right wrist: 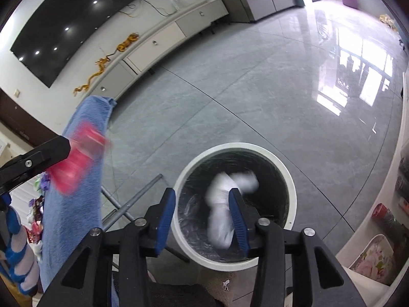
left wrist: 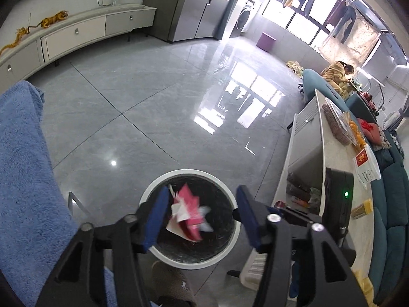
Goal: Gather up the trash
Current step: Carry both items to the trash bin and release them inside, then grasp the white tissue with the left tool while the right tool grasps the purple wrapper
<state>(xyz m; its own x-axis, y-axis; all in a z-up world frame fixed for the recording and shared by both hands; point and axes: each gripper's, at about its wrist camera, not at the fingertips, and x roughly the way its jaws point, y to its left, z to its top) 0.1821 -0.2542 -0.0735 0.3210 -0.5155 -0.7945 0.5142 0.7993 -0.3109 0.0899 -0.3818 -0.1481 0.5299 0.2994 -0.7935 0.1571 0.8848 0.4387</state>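
Observation:
A round white trash bin (left wrist: pixel 231 204) with a black liner stands on the grey floor; it also shows in the right wrist view (right wrist: pixel 291 186). My left gripper (left wrist: pixel 202 216) is open above the bin, and a blurred red and white wrapper (left wrist: pixel 190 212) is between its fingers over the bin's mouth. In the right wrist view the same red wrapper (right wrist: pixel 79 158) shows blurred at the tip of the left gripper's finger (right wrist: pixel 48 153). My right gripper (right wrist: pixel 202 217) is open over the bin, and a blurred white crumpled paper (right wrist: pixel 225 204) is in the air inside the bin's opening.
A blue towel (left wrist: pixel 23 168) hangs over a metal rack at the left, also seen from the right wrist (right wrist: pixel 76 192). A white table (left wrist: pixel 337 158) with snacks and boxes stands at the right, a teal sofa (left wrist: pixel 393 204) beyond it. A TV cabinet (left wrist: pixel 76 33) lines the far wall.

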